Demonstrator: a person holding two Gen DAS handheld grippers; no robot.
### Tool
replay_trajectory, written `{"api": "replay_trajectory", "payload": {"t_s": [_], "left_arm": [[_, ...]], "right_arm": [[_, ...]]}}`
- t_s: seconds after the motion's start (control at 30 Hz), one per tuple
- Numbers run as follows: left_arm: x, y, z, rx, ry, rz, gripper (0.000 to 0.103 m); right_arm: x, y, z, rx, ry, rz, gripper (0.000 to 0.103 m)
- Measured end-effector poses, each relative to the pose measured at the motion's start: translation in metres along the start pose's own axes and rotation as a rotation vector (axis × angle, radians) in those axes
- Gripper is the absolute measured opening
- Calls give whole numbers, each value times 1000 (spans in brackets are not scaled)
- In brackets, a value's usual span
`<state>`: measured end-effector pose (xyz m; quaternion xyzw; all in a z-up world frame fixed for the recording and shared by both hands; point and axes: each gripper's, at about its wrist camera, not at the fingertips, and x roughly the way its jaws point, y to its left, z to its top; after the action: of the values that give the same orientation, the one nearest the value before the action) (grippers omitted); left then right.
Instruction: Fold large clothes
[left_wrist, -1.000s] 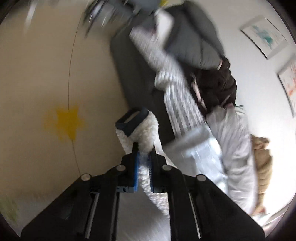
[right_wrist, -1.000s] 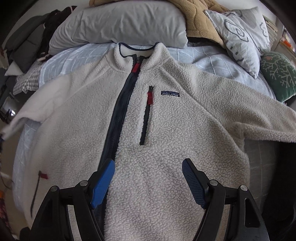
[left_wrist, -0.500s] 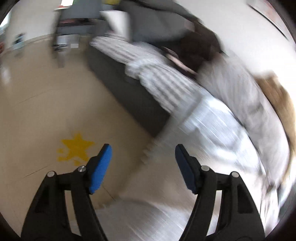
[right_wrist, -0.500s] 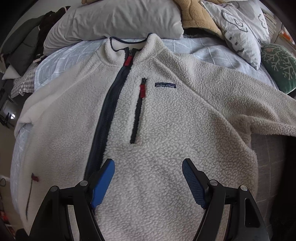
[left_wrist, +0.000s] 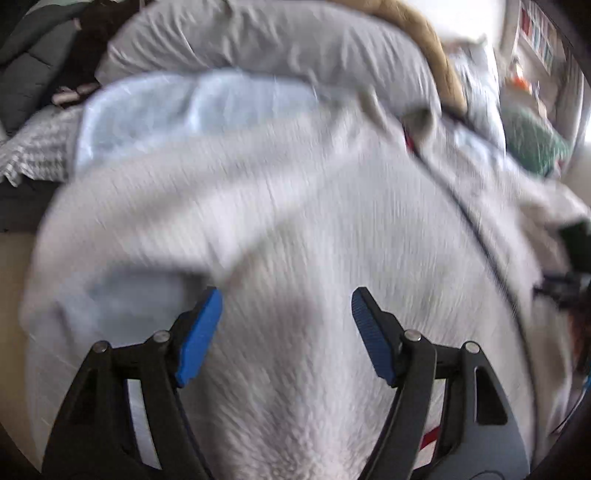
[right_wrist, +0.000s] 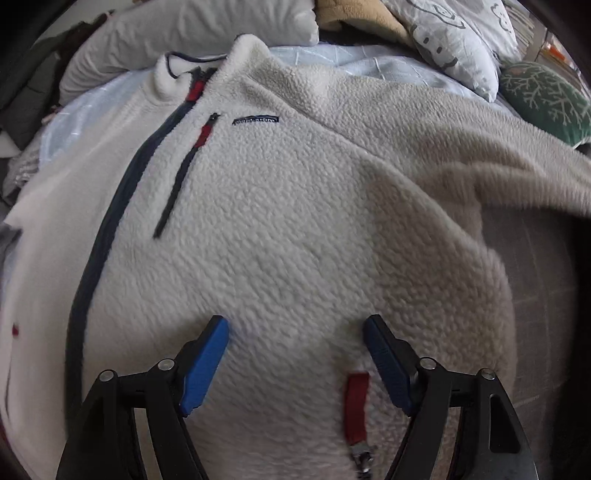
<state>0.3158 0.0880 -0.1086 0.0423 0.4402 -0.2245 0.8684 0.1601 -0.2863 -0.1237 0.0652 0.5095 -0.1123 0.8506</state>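
A cream fleece jacket (right_wrist: 295, 221) lies front up on the bed, its navy zip (right_wrist: 110, 229) closed and a chest pocket zip (right_wrist: 177, 184) beside it. My right gripper (right_wrist: 295, 321) hovers close over the lower right front. Its jaws are opening, fleece lies below them, and no pad presses on it. A red pocket pull (right_wrist: 356, 402) sits by its right finger. One sleeve (right_wrist: 480, 158) stretches off to the right. In the blurred left wrist view my left gripper (left_wrist: 285, 295) stands open over the jacket (left_wrist: 314, 221), holding nothing. The other sleeve (left_wrist: 129, 206) runs off to the left.
A grey pillow (right_wrist: 184, 29), a tan blanket (right_wrist: 354, 18), a patterned white cushion (right_wrist: 454, 40) and a green cushion (right_wrist: 543, 96) line the head of the bed. Pale blue checked sheet (left_wrist: 166, 107) shows around the jacket. Dark clothes (left_wrist: 29, 74) are piled at the left.
My left gripper let go of the sleeve cuff, opened, and swung from the floor side to over the jacket. My right gripper dropped closer to the jacket's lower front.
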Motion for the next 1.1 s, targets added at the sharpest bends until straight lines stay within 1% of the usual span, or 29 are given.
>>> {"api": "replay_trajectory", "payload": {"t_s": [0.03,0.1,0.13,0.17,0.2,0.23,0.3,0.37,0.47,0.57,0.63,0.7,0.73,0.83,0.9,0.97,1.1], "left_arm": [[5,0,-12,16,22,-4,73],[-9,1,-30,58,-27,-6,74],[-15,2,-36,72,-28,7,77],[-19,5,-42,72,-13,16,84],[-23,11,-51,53,12,4,84],[-28,18,-62,26,19,-22,84],[-40,23,-77,13,14,-43,84],[-53,24,-94,34,24,-34,84],[-60,25,-108,45,48,-14,84],[-73,24,-120,66,94,-15,84],[-82,27,-116,61,144,-9,84],[-89,28,-106,42,187,5,84],[-95,27,-98,30,187,8,84],[-112,24,-71,-24,138,42,84],[-120,18,-47,-58,115,69,84],[-119,8,-30,-68,125,76,84],[-112,-14,-2,-86,144,9,84]], "right_arm": [[-2,-2,-6,-16,-20,7,80],[-7,-3,-21,-87,-44,1,82],[-8,-3,-26,-111,-50,-1,83],[-11,-4,-32,-133,-56,-2,83],[-14,-7,-38,-145,-63,3,84],[-17,-9,-43,-143,-70,11,84],[-21,-16,-53,-132,-88,29,84],[-26,-20,-63,-132,-113,37,84],[-31,-21,-80,-127,-147,36,84],[-36,-23,-87,-115,-140,33,84],[-43,-25,-87,-108,-99,35,84],[-55,-28,-83,-94,-62,29,84],[-64,-31,-81,-79,-67,25,84],[-101,-43,-66,-38,-126,23,84],[-127,-54,-52,7,-166,28,84],[-147,-67,-41,53,-196,37,84],[-180,-104,-16,177,-228,32,84]]}}
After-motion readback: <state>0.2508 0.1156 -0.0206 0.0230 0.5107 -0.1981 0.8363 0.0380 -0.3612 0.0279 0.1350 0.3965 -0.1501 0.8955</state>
